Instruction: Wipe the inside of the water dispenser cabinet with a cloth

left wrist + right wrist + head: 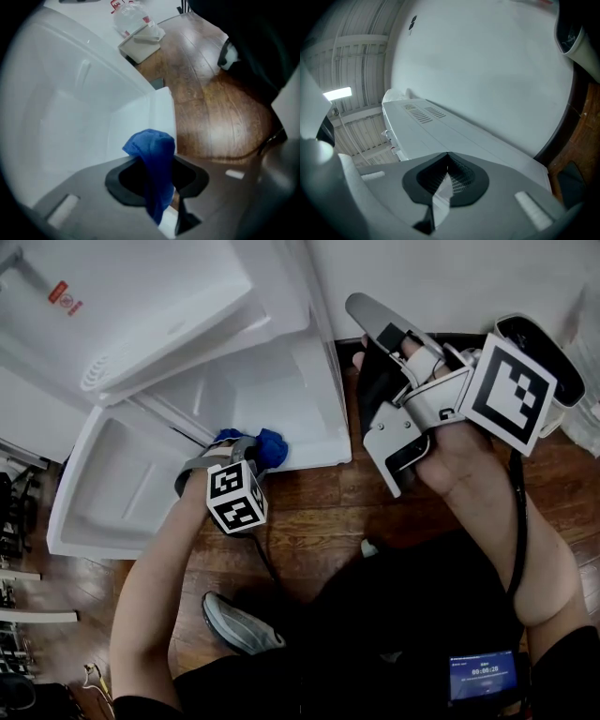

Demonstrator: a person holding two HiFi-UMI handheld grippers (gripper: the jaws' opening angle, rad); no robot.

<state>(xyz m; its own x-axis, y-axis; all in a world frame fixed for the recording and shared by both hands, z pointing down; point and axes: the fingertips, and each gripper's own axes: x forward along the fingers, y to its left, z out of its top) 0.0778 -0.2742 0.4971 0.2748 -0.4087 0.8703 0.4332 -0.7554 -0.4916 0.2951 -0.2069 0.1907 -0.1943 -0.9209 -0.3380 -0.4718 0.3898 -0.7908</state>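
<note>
Cloth (267,446): blue, bunched, pinched in the left gripper (246,442) jaws. It sits at the lower front lip of the open water dispenser cabinet (281,390), near its right corner. Cannot tell if it touches the plastic yet. Cabinet door (122,474) is swung wide to the left. The right gripper (447,157) is held up high, jaws pressed together on nothing, idle.

Risks, as I judge them:
- Only 1 fold looks caught. Dragging it along a wall could pull the cloth free.
- The bunch trails to 1 side of the tips, so bare jaws may scrape the liner instead of wiping.
- Nothing holds the door, so a bump from the arm could swing it.

View differences:
- Only the left gripper view shows the pinch itself, plus a plastic bag (133,18) further off on the wooden floor (215,117).
- Only the head view shows both grippers and the door.
- The right gripper view shows vent slots (424,112) on the dispenser body and a ceiling light (337,93).
</note>
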